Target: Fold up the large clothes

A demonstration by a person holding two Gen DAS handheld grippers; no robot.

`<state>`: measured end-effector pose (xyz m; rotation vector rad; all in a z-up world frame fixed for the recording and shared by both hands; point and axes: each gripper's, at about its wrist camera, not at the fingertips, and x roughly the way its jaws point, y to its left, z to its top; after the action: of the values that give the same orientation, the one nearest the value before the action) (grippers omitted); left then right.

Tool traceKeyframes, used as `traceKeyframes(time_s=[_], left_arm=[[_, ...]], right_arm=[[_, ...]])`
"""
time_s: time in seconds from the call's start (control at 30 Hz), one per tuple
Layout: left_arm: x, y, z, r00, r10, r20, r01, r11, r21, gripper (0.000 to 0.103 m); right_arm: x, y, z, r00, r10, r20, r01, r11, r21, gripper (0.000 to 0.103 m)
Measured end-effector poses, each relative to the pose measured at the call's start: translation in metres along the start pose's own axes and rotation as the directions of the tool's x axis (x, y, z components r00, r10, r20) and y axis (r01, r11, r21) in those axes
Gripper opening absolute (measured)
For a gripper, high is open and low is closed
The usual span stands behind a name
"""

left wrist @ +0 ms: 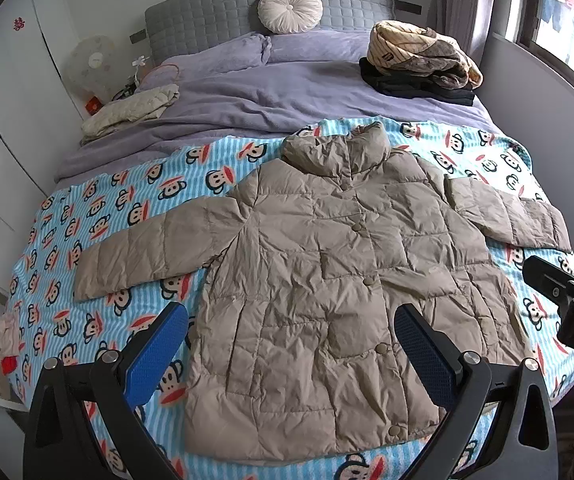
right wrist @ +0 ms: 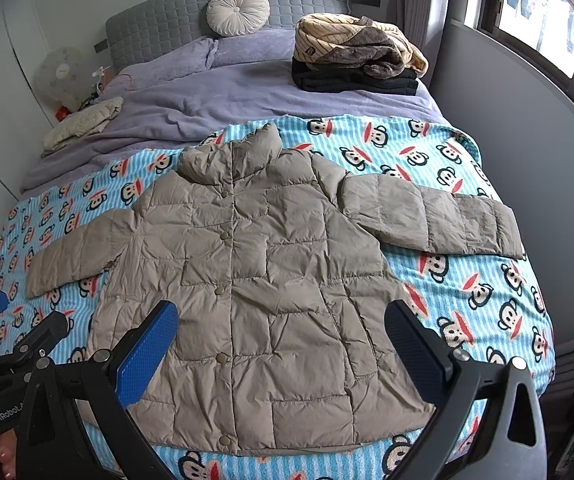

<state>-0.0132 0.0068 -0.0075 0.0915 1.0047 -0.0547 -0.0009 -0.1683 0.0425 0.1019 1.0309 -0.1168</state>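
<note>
A bed (left wrist: 223,92) with a blue monkey-print blanket (left wrist: 87,216) carries the beige quilted puffer jacket (left wrist: 327,280), buttoned flat, both sleeves out. Left hand-held gripper (left wrist: 291,356) and right hand-held gripper (right wrist: 283,352) hover above its hem, jaws apart, empty. Folding looks unstarted; next, I judge, grasp 1 sleeve and bring it across the chest.

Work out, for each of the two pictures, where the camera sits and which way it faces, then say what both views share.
Left wrist: rides the open left gripper over the foot of the bed, facing the headboard across the beige puffer jacket; the right gripper shows at the right edge.
Right wrist: rides the open right gripper, set further right, facing the same way; the left gripper shows at the left edge.
Shared: jacket laid flat on the monkey-print blanket, round cushion, stacked clothes.
</note>
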Motion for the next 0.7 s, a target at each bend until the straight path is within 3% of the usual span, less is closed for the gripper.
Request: traceKeyframes(time_s=[0.17,0.2,0.3,0.4,0.7], left_arm=[[0.0073,0.0075,-0.0017,1.000,-0.001,-0.005,0.001,1.000,-0.010,0.103],[0.0103,0.0057,0.0041,0.998,-0.055,-0.023,0.054,0.997,-0.048,0.103],[0.0089,0.0085,0.0064,0.996,-0.082,-0.035,0.079,0.994,-0.075,0.103],[0.0085,0.0076,0.0065,0.999,-0.019,-0.034,0.018,0.999,-0.042,0.103],[0.0120,0.0109,0.0067,1.000,0.014,-0.010,-0.015,0.999,-0.040,0.103]], right_arm=[[0.0016,-0.0037,-0.0050,1.000,0.006,-0.010,-0.006,1.000,0.016,0.103],[0.0023,-0.0039,-0.0058,1.000,0.007,-0.012,-0.007,1.000,0.018,0.103],[0.0033,-0.0029,-0.0077,1.000,0.010,-0.018,-0.010,1.000,0.020,0.103],[0.0039,-0.0021,-0.0058,1.000,0.012,-0.020,-0.012,1.000,0.021,0.103],[0.0056,-0.0009,-0.0052,1.000,0.015,-0.027,-0.014,1.000,0.022,0.103]])
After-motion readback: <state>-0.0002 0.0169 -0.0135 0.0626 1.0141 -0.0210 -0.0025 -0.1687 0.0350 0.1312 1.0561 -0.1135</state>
